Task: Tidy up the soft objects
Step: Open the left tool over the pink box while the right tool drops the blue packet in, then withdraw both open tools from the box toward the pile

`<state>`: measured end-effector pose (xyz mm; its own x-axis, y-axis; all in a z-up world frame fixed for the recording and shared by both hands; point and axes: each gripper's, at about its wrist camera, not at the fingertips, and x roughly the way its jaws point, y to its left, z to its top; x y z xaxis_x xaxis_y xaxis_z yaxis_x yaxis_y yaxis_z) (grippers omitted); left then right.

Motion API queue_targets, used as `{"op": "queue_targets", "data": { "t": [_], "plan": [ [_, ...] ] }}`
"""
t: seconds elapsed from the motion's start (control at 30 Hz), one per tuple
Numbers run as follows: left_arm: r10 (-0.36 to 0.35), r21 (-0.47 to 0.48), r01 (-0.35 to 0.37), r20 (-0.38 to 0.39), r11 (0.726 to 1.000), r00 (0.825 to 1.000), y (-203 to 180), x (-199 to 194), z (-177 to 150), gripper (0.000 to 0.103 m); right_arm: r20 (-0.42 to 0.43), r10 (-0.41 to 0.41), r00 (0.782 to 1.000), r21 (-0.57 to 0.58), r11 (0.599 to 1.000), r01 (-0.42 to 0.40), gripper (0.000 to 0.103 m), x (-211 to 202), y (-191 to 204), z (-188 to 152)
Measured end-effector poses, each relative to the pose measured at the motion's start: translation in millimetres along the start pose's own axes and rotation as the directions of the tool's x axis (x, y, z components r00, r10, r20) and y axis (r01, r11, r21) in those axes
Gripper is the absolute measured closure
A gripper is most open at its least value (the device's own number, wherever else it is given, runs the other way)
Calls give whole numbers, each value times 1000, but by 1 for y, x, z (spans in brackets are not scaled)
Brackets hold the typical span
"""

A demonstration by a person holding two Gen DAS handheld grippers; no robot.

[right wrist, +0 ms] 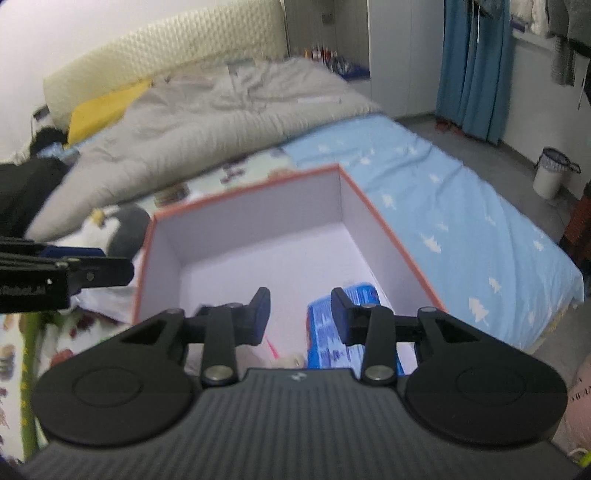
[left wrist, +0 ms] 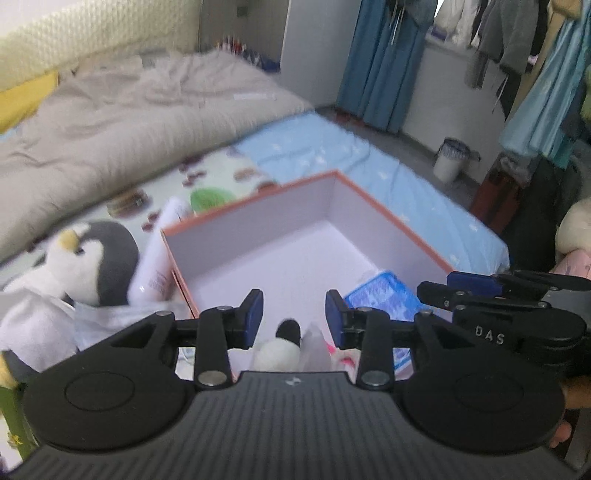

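White-lined, orange-rimmed box (left wrist: 288, 258) holds a blue packet (left wrist: 384, 299); perhaps tissues.

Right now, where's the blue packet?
The blue packet lies inside the open box, at its near right corner, just beyond the right finger of each claw in both wrist views.

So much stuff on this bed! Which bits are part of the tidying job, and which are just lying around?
Part of the job:
- open box
- penguin plush
- small plush toy in the box
- blue packet in the box
- left tool and right tool, both open

Just lying about:
- grey duvet
- yellow pillow
- waste bin
- hanging clothes
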<state>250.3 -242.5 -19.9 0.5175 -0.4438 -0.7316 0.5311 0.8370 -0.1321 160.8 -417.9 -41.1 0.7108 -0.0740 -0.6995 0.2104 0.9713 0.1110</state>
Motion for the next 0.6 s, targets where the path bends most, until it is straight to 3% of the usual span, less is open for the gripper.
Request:
{"op": "queue_targets", "data": {
  "t": [0.27, 0.6],
  "plan": [
    [15, -10, -13, 116, 1000, 993, 18, -63, 0, 60, 135, 52, 989, -36, 998, -48, 64, -46, 26, 12],
    [46, -71, -33, 182, 997, 982, 46, -117, -44, 60, 175, 156, 972, -112, 984, -138, 64, -69, 79, -4]
  ]
}}
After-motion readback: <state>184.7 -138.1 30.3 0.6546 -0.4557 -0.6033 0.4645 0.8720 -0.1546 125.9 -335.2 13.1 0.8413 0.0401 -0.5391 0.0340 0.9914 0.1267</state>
